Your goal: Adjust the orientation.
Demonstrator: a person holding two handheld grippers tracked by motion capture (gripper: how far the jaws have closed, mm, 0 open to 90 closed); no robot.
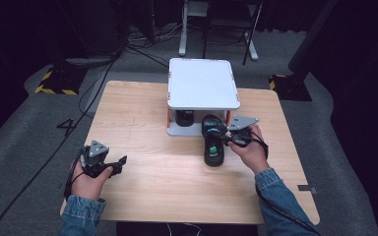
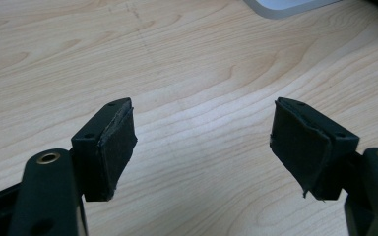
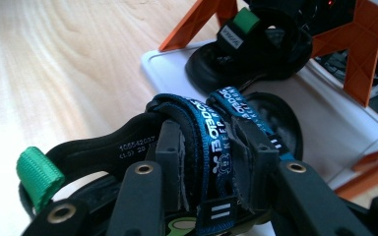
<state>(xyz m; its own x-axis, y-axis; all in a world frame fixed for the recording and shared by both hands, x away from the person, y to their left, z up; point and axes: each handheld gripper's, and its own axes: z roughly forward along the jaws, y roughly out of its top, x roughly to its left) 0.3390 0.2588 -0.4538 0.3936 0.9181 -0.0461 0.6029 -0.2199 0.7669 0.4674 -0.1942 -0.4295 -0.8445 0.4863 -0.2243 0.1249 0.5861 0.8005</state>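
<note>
The white shelf's top is hiding most of the second sandal beneath it. The right claw is covering the held sandal's straps; the bottom edge is cropping its sole.

A black sandal with blue printed straps and a green heel loop is seen on the wooden table, just in front of the white two-level rack — its toe end reaches onto the lower shelf. In the right gripper view, the blue straps are pinched together at the middle of the sandal. A second black sandal of the same kind, with its own green loop, is set farther back on that lower shelf — between the orange supports.
</note>
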